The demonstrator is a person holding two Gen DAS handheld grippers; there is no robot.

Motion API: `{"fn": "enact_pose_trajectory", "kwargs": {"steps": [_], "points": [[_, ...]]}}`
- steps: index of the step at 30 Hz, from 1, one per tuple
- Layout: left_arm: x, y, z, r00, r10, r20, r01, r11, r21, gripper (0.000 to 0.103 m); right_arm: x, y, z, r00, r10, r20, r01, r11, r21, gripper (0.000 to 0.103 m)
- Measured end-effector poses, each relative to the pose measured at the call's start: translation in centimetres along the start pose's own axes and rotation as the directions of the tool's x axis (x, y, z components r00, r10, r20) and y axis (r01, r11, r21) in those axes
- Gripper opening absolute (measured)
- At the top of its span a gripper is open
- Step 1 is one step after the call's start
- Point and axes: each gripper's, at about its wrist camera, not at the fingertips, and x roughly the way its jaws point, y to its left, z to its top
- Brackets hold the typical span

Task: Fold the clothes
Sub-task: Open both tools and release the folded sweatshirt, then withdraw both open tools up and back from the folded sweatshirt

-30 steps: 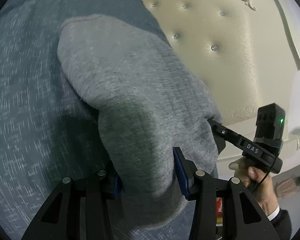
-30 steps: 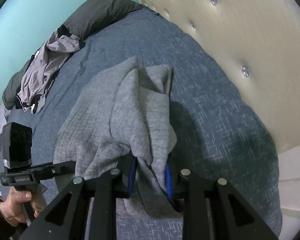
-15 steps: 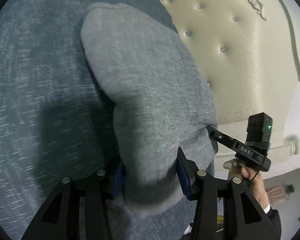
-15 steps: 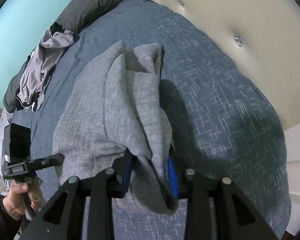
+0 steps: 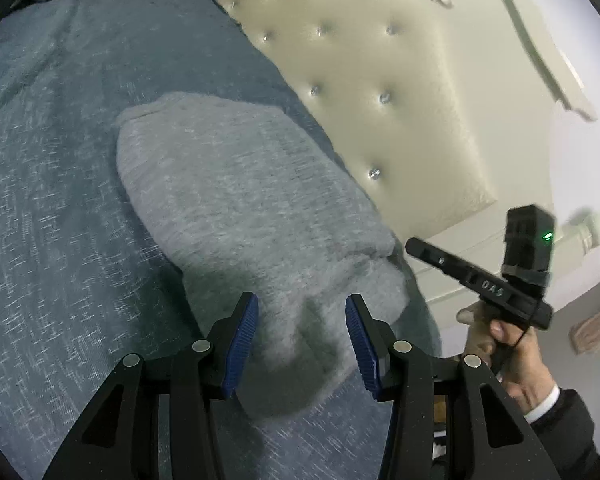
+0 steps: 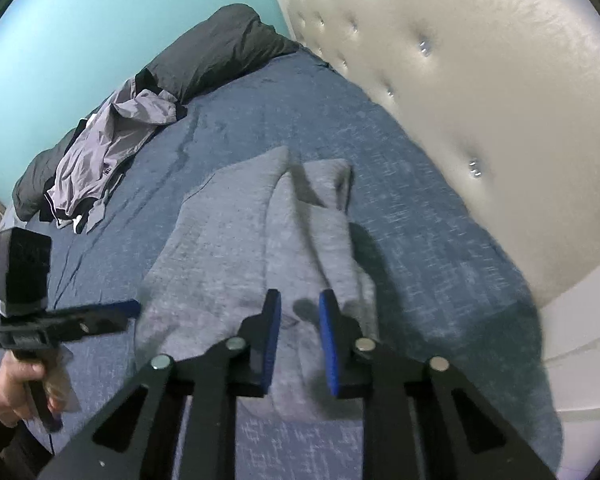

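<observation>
1. My grey knitted sweater [image 5: 240, 208] lies bunched in a rough fold on the blue-grey flecked bedspread [image 5: 48, 200], close to the cream button-tufted headboard [image 5: 380, 80]. From the right wrist view it is still lumpy, with a raised ridge down its middle, so I judge the fold is laid but not tidy.

2. My left gripper [image 5: 300, 340] hangs just above the near edge of the sweater with its blue-padded jaws spread; the cloth shows between them but neither pad presses on it.

3. My right gripper [image 6: 300, 340] sits over the sweater's near hem. Its jaws are closing, with a narrow gap between the pads; grey cloth lies below that gap, and I see no pinch on it.

4. I read this as the release step after laying one fold down: both grippers free of the garment.

5. Next I think I need a fresh hold on the two near corners, gripping all layers together, then carry them over toward the far end.

6. A heap of crumpled lilac-grey clothes [image 6: 100, 152] waits by the dark grey pillow [image 6: 220, 48], well apart.
</observation>
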Motion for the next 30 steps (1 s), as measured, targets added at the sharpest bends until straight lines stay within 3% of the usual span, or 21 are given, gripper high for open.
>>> {"fn": "enact_pose_trajectory", "kwargs": {"steps": [8,14,17,20,23,30], "points": [[2.4,1.5,-1.2,0.998,0.061,-0.028,-0.061,0.998,-0.002,0.044,5.1,-2.0,-1.1,0.993,-0.101,-0.054,0.105,0.990,0.090,0.003],[2.0,0.7,-0.7,0.998,0.064,-0.024,-0.064,0.998,0.018,0.044,3.6,-2.3,-1.4,0.989,-0.149,0.022,0.145,0.982,0.123,0.003],[1.0,-0.5,-0.7,0.999,0.036,-0.009,-0.035,0.998,0.059,0.044,1.0,-2.3,-1.9,0.992,-0.089,0.091,0.076,0.988,0.138,0.003],[0.7,-1.8,-1.1,1.000,0.008,-0.017,-0.006,0.996,0.093,0.044,0.3,-0.9,-2.9,0.995,-0.032,0.095,0.023,0.995,0.096,0.003],[1.5,-3.0,-1.6,0.999,0.007,-0.043,-0.001,0.991,0.137,0.044,1.3,0.4,-4.5,0.998,-0.050,0.040,0.048,0.998,0.036,0.003],[3.0,-2.7,-4.0,0.996,0.030,-0.090,-0.015,0.986,0.166,0.044,3.4,-1.5,-8.1,0.998,-0.050,0.024,0.047,0.991,0.128,0.002]]}}
